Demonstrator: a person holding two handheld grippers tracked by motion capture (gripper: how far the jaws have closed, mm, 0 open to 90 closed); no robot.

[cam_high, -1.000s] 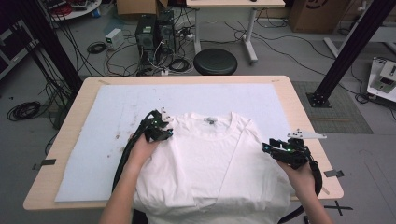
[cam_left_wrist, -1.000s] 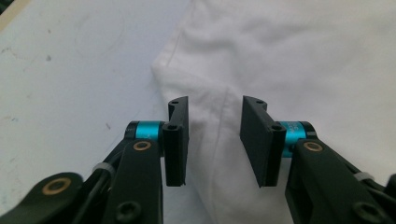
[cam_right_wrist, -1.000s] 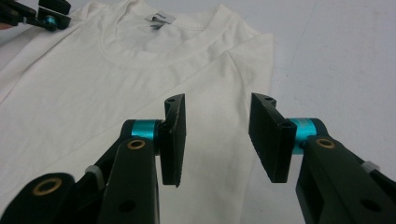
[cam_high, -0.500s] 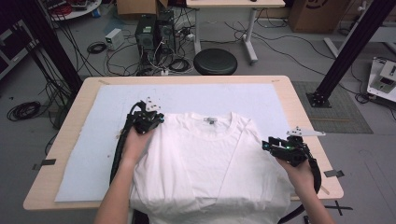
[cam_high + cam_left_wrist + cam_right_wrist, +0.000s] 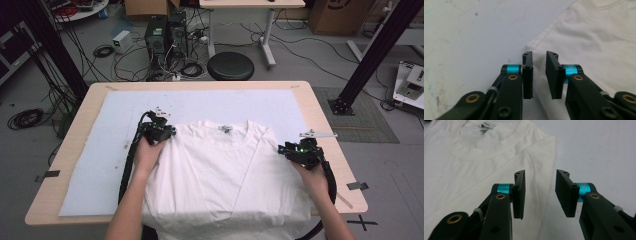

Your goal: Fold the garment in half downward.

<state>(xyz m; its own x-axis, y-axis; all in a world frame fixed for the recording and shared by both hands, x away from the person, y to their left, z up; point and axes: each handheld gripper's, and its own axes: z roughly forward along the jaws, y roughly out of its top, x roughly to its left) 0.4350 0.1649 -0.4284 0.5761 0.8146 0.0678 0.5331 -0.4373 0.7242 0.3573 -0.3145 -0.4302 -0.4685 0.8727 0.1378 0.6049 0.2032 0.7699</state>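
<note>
White cotton is what the scene turns on: a shirt (image 5: 220, 175) is spread front-up on a pale mat (image 5: 100, 150) that covers the table (image 5: 75, 120), its collar and label (image 5: 225, 129) pointed away from the person and its hem draped over the near edge. Both sleeves appear to be folded in, so that the body forms a long panel with straight sides; a diagonal crease is seen running from the collar across the right half. At the left, the left gripper (image 5: 159, 129) is held at the shirt's far left corner. In the left gripper view its jaws stand a narrow gap apart, gripping nothing, with the cloth's corner (image 5: 534, 47) lying just ahead of the tips, an approach that would suit a pinch at the shoulder. At the right, the right gripper (image 5: 300, 150) is placed beside the shirt's right edge, somewhat nearer the person than its partner. In the right gripper view its jaws are spread wider and are empty too, straddling the folded edge (image 5: 549, 170), one tip over cloth and the other over bare mat. Such matched placement on both sides is judged to prepare a two-handed lift or fold.
</note>
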